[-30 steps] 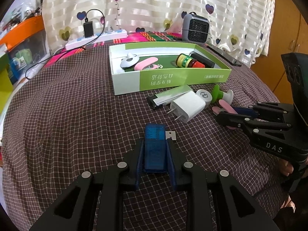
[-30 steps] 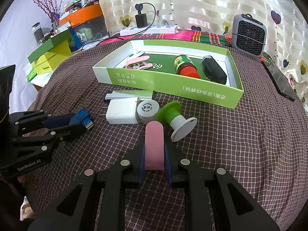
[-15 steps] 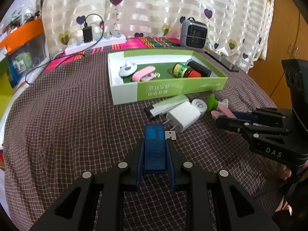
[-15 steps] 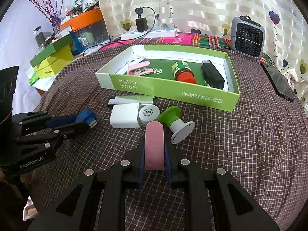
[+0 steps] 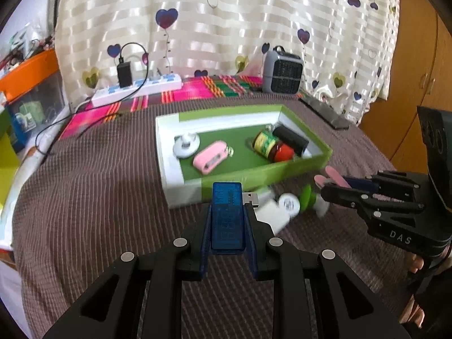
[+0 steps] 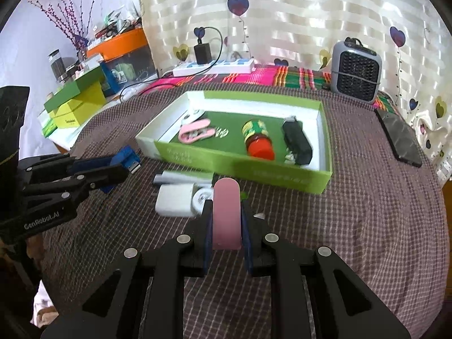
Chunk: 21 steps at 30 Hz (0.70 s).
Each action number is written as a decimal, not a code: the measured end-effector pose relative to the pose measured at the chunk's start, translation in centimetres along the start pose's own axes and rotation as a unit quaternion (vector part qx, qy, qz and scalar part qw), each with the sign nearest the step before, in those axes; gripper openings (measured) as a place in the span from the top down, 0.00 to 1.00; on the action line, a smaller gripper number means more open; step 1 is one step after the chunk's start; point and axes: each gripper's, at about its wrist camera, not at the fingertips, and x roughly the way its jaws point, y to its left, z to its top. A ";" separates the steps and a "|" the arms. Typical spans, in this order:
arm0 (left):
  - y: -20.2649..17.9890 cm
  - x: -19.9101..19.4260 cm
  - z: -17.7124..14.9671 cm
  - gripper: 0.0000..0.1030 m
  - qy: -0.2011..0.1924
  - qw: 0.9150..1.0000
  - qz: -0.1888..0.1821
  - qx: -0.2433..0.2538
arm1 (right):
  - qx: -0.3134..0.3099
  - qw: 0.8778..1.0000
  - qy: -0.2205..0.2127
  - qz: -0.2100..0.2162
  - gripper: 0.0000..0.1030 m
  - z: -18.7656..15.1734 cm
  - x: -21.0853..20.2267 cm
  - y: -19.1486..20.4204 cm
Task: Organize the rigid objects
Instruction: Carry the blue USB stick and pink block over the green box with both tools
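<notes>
My left gripper is shut on a blue USB stick and holds it above the checked cloth, just short of the green box. It also shows in the right wrist view at the left. My right gripper is shut on a flat pink piece, raised in front of the box; it shows in the left wrist view too. The box holds a pink clip, a red-capped jar, a black block and a white round piece.
On the cloth before the box lie a white charger, a silver stick, a white round cap and a green-and-white piece. A small heater, a power strip and a phone stand behind.
Both grippers have lifted from the cloth with their objects and moved forward toward the green box.
</notes>
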 end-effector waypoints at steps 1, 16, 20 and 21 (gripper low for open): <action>0.1 0.1 0.4 0.80 0.000 1.000 -0.002 -0.003 | 0.001 1.000 -0.002 -0.001 0.82 0.3 -0.1 -0.2; 0.0 4.6 6.5 0.80 -0.003 1.000 -0.009 0.003 | 0.011 1.000 -0.008 -0.018 0.82 4.9 1.3 -4.2; 0.0 6.3 7.6 0.80 0.004 1.000 -0.011 0.004 | 0.015 1.000 -0.005 -0.016 0.82 6.2 2.6 -5.4; 0.0 6.8 7.9 0.80 0.007 1.000 -0.011 0.003 | 0.017 1.000 -0.003 -0.017 0.82 6.5 2.9 -5.6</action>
